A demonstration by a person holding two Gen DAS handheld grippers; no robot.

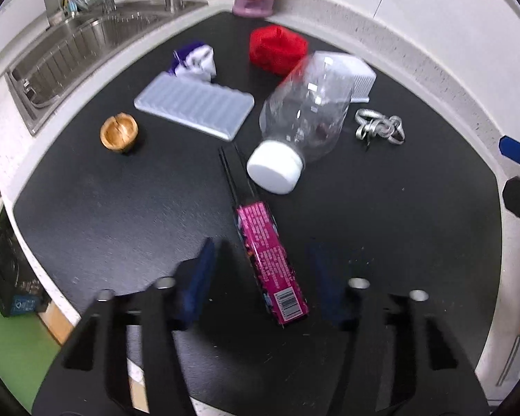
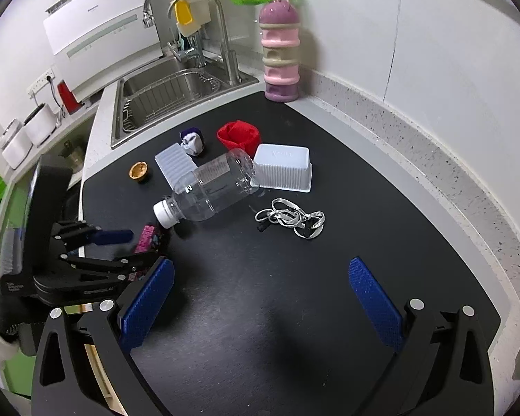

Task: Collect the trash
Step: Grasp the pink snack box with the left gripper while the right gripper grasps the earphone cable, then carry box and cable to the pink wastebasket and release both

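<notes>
Lying between left jaws: pink box

black mat | on it: bottle, pink box, lanyard (tangled), walnut shell

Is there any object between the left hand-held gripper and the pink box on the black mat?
Nothing visible. The pink box already lies between the fingers of the left hand-held gripper; the pads are not touching it.

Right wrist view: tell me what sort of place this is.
Most likely a home kitchen counter: a steel sink with curved faucets sits beside the black mat, and a white countertop appliance stands behind it.
</notes>
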